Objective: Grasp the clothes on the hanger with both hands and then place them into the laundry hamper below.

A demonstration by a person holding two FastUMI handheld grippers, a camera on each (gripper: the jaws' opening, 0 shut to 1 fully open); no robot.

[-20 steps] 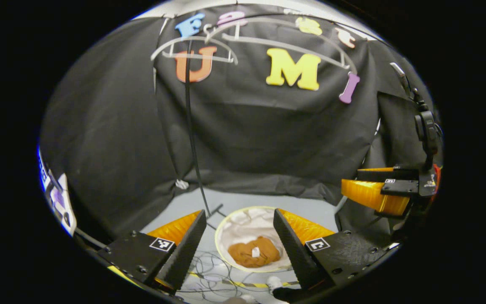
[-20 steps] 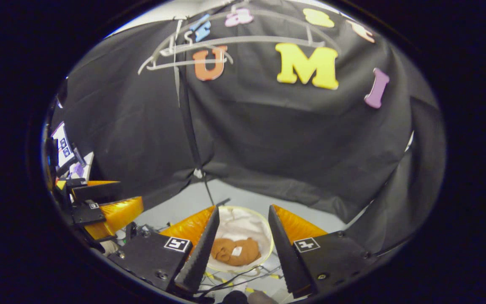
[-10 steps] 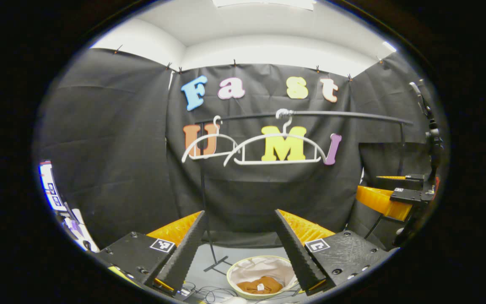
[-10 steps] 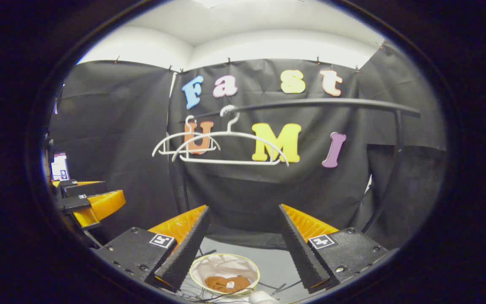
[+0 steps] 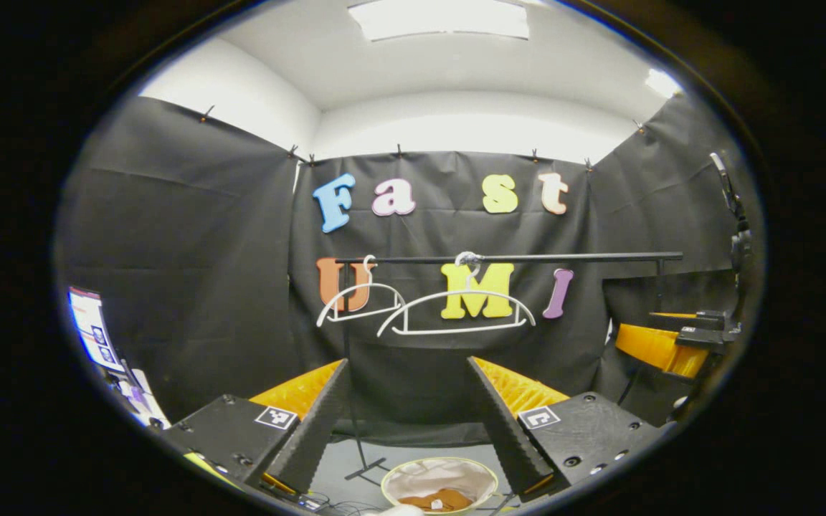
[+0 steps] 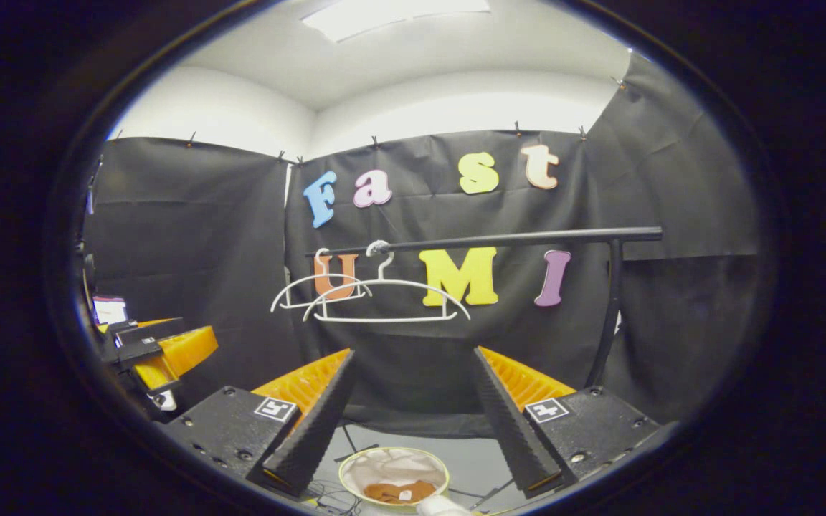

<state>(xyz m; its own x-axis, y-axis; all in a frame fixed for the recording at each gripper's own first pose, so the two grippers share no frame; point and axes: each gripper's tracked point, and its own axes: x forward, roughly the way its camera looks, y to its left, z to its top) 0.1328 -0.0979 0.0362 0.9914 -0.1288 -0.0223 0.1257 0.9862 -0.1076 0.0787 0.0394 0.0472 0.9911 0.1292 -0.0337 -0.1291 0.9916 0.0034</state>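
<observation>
A brown garment (image 5: 445, 499) lies crumpled in the round white-lined laundry hamper (image 5: 442, 473) on the floor, low in the left gripper view between my fingers. Two bare white hangers (image 5: 456, 314) hang from the black rail (image 5: 542, 256) above. My left gripper (image 5: 406, 362) is open and holds nothing. In the right gripper view the brown garment (image 6: 391, 492) rests in the hamper (image 6: 384, 464) under the bare hangers (image 6: 384, 301) and the rail (image 6: 492, 240). My right gripper (image 6: 414, 352) is open with nothing in it. Each gripper hangs well above the hamper and short of the rail.
The rack's right post (image 6: 610, 308) and its left post with floor foot (image 5: 363, 459) flank the hamper. Loose cables (image 6: 327, 491) lie on the grey floor. The right gripper (image 5: 660, 344) shows at the far right, the left gripper (image 6: 169, 351) at the far left.
Both grippers have lifted and tilted up, away from the hamper. The hamper has sunk to the bottom of both views; the rail and hangers now sit mid-view. Both stayed open.
</observation>
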